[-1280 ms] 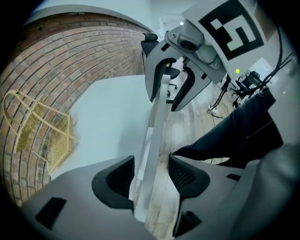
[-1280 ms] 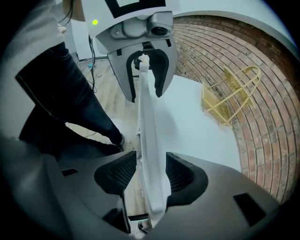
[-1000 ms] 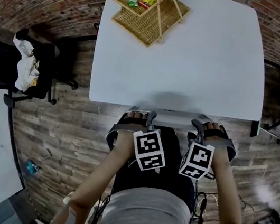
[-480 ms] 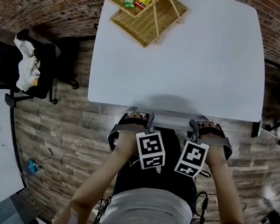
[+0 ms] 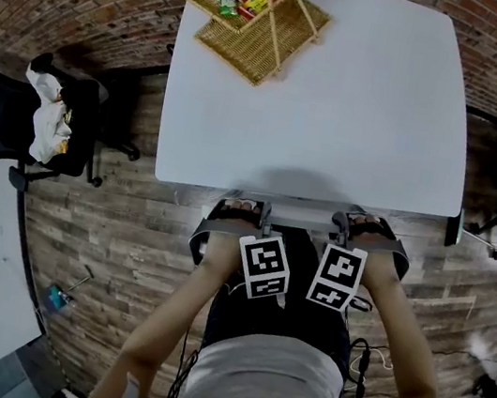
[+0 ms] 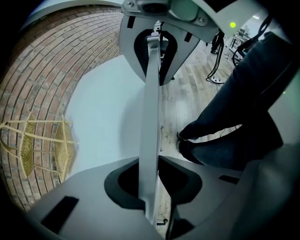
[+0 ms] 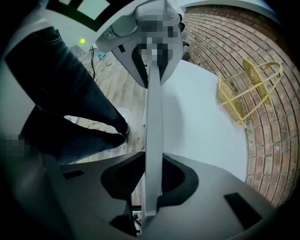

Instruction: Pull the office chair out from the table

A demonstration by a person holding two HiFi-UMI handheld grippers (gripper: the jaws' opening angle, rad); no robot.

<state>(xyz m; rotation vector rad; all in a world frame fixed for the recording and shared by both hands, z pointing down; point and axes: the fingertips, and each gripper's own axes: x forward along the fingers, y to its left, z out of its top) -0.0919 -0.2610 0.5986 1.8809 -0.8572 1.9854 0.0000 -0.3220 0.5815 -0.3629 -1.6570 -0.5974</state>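
Note:
The office chair is tucked under the white table (image 5: 321, 111). Only the pale top rim (image 5: 305, 203) of its back and the dark back (image 5: 301, 250) below it show. That rim runs as a thin grey bar (image 6: 151, 117) (image 7: 153, 117) through both gripper views. My left gripper (image 5: 246, 204) (image 6: 150, 183) has just been closing and is shut on the rim. My right gripper (image 5: 359, 220) (image 7: 152, 180), a little way along the same rim, has closed the same way and is also shut on it. Each gripper view shows the other gripper farther along the bar.
A wicker basket (image 5: 257, 14) with snack packets stands on the table's far left corner. A second black chair (image 5: 13, 128) draped with a white cloth is at the left. Dark-trousered legs (image 6: 225, 136) stand close behind the chair on the wood floor. Cables (image 5: 360, 375) lie at the right.
Both hands have shifted slightly toward the table edge. The two marker cubes have drawn closer together, and the right one has moved left.

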